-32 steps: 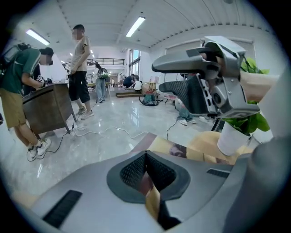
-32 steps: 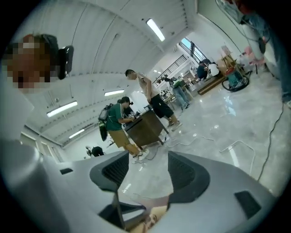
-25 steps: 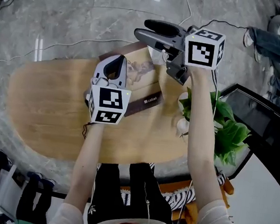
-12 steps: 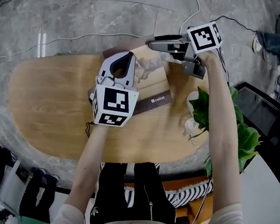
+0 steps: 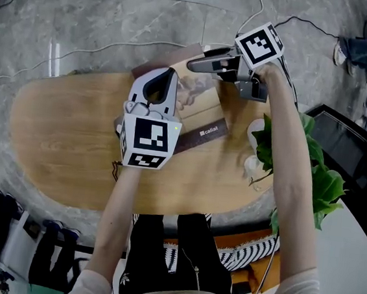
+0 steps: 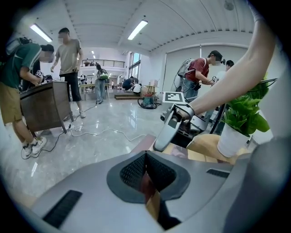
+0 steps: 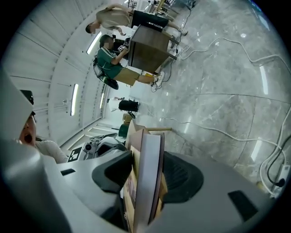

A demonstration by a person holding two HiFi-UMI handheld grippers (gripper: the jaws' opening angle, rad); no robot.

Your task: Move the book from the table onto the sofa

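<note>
Head view: my right gripper (image 5: pixel 196 56) has dropped to the book's (image 5: pixel 201 106) one o'clock edge, jaws just closing onto it; left gripper (image 5: pixel 163 76) pinches its cover, so I judge lifting is next

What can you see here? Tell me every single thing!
table: one, light wood, middle of the floor
book: one, brown, on the table
plant: one, green, white pot, table's right end
cables: several, pale, across the floor
floor: one, shiny grey, underneath everything
people: several, mixed colours, around the room
left gripper: one, grey, over the book, jaws together
right gripper: one, grey, book's far edge; jaws have just been closing, book between them
arms: two, bare, behind the grippers
</note>
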